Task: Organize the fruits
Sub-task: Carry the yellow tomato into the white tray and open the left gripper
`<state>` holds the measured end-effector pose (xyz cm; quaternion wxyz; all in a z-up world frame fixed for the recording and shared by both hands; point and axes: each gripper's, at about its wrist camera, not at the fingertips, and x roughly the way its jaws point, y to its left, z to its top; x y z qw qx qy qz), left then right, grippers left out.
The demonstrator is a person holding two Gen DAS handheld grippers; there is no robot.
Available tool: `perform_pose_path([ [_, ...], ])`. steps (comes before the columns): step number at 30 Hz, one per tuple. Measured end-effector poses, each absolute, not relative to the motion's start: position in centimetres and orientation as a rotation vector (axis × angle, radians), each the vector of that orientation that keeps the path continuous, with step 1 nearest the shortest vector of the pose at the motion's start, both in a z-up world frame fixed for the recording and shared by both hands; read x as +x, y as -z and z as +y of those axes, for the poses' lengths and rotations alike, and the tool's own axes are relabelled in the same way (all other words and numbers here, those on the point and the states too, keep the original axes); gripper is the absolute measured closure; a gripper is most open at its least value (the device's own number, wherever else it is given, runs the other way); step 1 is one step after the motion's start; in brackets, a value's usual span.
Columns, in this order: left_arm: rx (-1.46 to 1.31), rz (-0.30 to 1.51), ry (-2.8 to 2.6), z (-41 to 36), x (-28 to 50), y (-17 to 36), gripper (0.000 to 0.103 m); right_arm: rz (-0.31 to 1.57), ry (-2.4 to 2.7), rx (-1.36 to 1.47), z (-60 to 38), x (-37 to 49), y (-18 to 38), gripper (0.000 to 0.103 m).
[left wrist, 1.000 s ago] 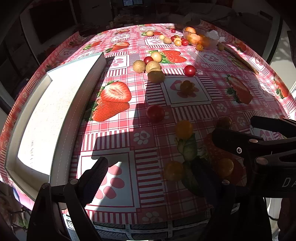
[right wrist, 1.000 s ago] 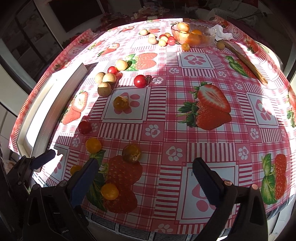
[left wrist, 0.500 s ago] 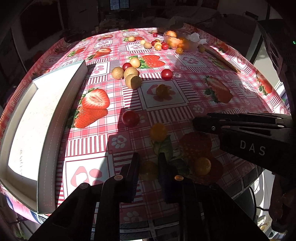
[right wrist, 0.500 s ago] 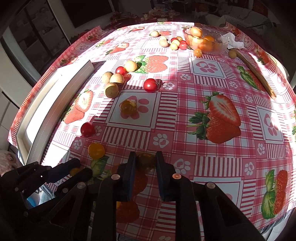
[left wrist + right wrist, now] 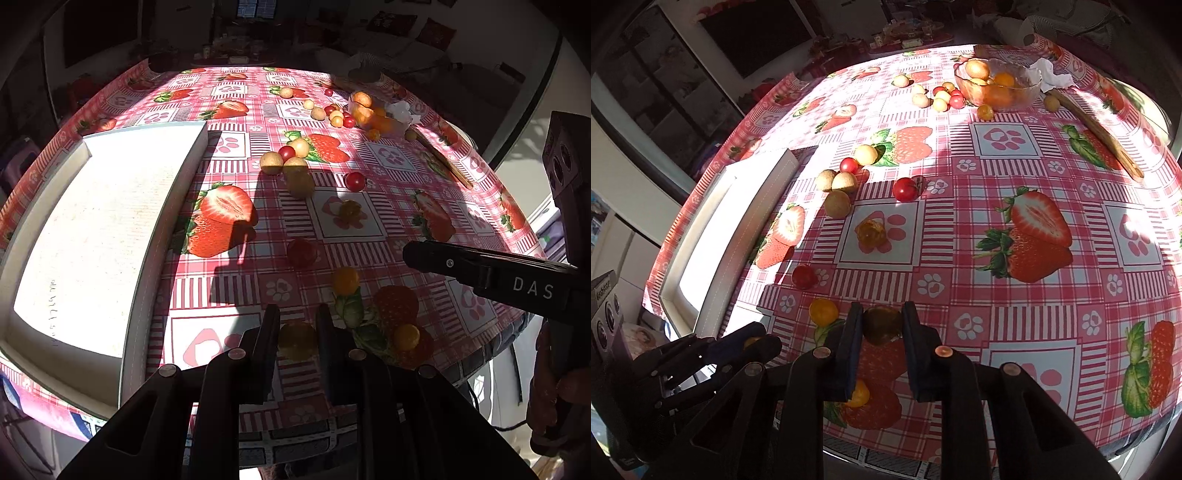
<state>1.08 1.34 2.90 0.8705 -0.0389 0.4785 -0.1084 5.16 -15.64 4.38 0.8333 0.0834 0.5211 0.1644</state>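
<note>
Your left gripper [image 5: 297, 334] jaws squeeze a round yellow fruit [image 5: 296, 340] at the counter's [image 5: 480, 221] near edge. Your right gripper [image 5: 882, 325] jaws squeeze a dark round fruit [image 5: 881, 325] just beside. Both are balls, pointing nowhere. The white tray [image 5: 92, 229] sits left.

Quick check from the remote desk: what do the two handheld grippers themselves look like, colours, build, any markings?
Both are matte black plastic. The left gripper and right gripper have flat rectangular finger pads on angular linkages with round silver pivot pins. The right one's side carries white "DAS" lettering.
</note>
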Motion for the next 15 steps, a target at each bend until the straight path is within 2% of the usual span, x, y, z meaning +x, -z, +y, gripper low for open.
perform_pose_path([
  [15,-0.142,0.944,-0.024,14.3,3.0,-3.7,0.081,1.109,-0.539,0.063,-3.0,8.7,-6.5,0.080],
])
